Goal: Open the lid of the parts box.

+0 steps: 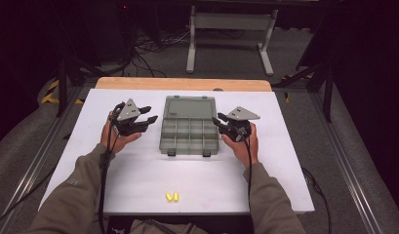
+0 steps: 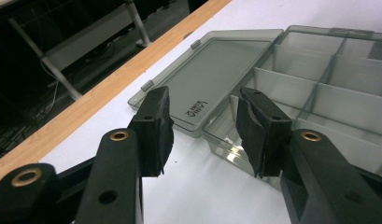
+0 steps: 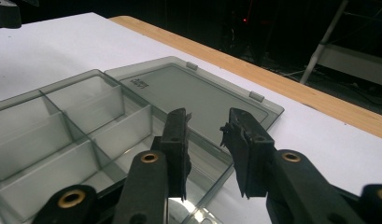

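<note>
- Left gripper (image 1: pixel 149 114): held in the person's left hand (image 1: pixel 120 139), just left of the box (image 1: pixel 189 134) and clear of it. Its jaws stand parted with nothing between them; in the left gripper view the pads (image 2: pixel 157 122) frame the near corner of the box without touching it.
- Table (image 1: pixel 138 170): white top, bare between the two hands apart from the items below.
- Box: a grey see-through organiser between the two grippers, flat on the table. Its lid (image 1: pixel 189 107) lies fully folded back on the side away from the person, hinges (image 2: pixel 147 85) visible along the join. The tray is divided into compartments; all that can be read look empty.
- Yellow pieces (image 1: pixel 172 197): two small items lying together on the near edge of the table, well behind both grippers and well apart from the box. What they are cannot be told at this size.
- Right gripper (image 1: pixel 217 120): held in the right hand (image 1: pixel 243 144), just right of the box. Its jaws are likewise apart and hold nothing; the right gripper view looks across the tray corner to the lid (image 3: pixel 198 95).
- Progress, as judged: opening the box appears complete, since the lid rests flat. Loading appears not yet begun: the yellow pieces are untouched and no compartment is filled. Picking them up, placing them and closing the lid would remain.
</note>
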The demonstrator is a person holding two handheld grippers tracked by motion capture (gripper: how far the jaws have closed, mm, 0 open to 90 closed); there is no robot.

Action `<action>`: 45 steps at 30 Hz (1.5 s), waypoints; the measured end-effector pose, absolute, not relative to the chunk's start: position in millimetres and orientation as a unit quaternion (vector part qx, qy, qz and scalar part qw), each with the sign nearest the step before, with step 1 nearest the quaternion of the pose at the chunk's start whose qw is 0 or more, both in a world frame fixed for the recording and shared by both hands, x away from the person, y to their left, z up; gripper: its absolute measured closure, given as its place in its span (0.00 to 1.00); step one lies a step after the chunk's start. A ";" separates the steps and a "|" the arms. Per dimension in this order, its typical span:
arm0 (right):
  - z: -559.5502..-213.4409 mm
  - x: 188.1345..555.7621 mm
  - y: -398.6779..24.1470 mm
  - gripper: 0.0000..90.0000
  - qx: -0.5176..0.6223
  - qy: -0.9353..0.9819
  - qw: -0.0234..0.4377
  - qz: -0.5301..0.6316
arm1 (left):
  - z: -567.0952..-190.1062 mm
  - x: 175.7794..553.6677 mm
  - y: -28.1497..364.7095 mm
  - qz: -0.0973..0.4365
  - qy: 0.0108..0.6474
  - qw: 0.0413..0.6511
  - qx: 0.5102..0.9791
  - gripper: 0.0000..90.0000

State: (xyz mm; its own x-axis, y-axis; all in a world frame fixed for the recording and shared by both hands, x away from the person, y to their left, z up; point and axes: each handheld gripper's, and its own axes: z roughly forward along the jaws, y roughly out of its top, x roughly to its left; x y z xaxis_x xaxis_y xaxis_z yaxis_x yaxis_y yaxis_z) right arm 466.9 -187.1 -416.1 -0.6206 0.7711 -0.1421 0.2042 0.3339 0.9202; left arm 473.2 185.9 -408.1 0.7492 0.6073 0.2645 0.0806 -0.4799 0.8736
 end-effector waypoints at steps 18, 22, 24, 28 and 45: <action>-410.6 426.6 -187.4 0.59 0.281 0.766 0.289 0.501 | -419.6 432.3 187.9 0.291 0.171 0.479 0.810 0.49; -412.7 417.3 -183.9 0.55 0.262 0.773 0.286 0.502 | -423.7 427.6 186.2 0.289 0.165 0.474 0.815 0.44; -413.8 412.8 -181.6 0.53 0.257 0.775 0.284 0.502 | -425.5 423.6 186.0 0.288 0.160 0.474 0.817 0.42; -415.2 405.5 -177.0 0.51 0.243 0.782 0.285 0.498 | -427.1 417.1 187.6 0.286 0.156 0.477 0.816 0.36; -426.7 371.6 -162.6 0.32 0.200 0.818 0.235 0.486 | -441.1 373.8 204.9 0.265 0.144 0.488 0.819 0.19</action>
State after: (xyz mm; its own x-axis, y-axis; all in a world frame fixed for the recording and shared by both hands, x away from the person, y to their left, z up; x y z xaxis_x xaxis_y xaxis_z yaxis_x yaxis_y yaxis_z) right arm 371.6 -162.6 -426.7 -0.8093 0.5554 -0.1909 0.0977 0.4478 0.8888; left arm 373.8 204.9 -441.1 0.8180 0.4946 0.2937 -0.0222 -0.4831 0.8753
